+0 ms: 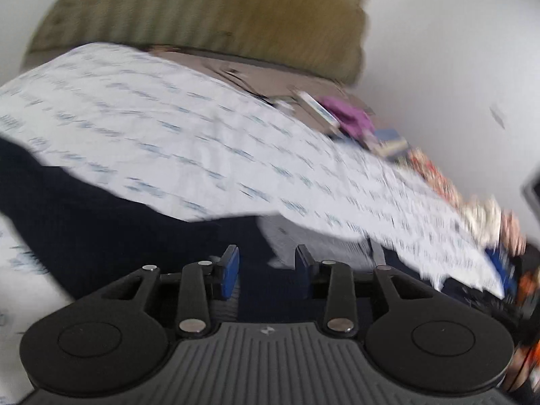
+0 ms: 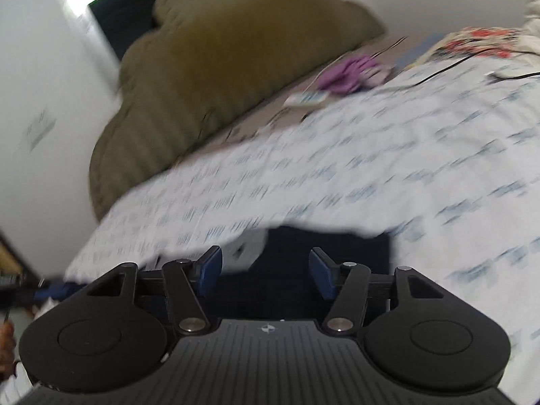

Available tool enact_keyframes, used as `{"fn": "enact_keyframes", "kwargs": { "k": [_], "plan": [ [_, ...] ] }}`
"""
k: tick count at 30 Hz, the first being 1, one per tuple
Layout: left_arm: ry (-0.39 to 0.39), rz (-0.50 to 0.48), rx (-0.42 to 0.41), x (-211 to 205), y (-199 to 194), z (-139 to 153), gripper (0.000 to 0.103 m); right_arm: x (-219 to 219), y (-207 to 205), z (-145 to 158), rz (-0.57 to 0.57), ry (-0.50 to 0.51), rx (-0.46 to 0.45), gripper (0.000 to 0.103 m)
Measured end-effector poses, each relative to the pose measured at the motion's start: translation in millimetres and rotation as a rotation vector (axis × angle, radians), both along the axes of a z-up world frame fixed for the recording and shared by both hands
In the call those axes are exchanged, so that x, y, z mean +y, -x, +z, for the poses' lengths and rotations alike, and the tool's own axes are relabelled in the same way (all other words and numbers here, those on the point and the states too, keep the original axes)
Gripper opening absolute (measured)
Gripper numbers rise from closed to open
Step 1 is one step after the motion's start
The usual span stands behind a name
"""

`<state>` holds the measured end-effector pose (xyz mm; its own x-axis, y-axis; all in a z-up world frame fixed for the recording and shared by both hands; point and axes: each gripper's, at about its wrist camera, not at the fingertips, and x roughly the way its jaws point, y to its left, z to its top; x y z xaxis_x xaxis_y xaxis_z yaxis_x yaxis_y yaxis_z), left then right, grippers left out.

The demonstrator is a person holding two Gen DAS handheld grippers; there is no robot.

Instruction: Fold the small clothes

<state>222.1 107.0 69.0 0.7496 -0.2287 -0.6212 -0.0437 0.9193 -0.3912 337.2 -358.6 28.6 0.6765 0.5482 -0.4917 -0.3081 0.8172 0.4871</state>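
Dark garment blurred, its edges cut off by both hand-held grippers.

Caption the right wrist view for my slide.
Open right hand-held gripper over a dark navy garment on a white blue-printed bedsheet.

Printed bedsheet under dark garment, purple cloth.

White sheet with blue print — navy garment, olive blanket.
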Motion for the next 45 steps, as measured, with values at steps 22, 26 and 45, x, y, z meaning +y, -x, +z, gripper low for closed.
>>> {"fn": "enact_keyframes", "kwargs": {
  "k": [22,26,45],
  "plan": [
    [0.382,0.614,-0.290,148.0,86.6,-38.9,0.093,16.0,16.2,-49.6,0.028,0.156,-0.057,0.074],
    [0.684,0.838,-0.257,237.2,98.0,-64.2,0.092,9.1,14.9,-51.4,0.016,0.099,-0.046,0.074],
    [0.608,0.874,-0.073,277.7,29.8,-87.8,0.023,2.4,14.2,-54.3,0.002,0.029,-0.031,0.074]
  ]
}}
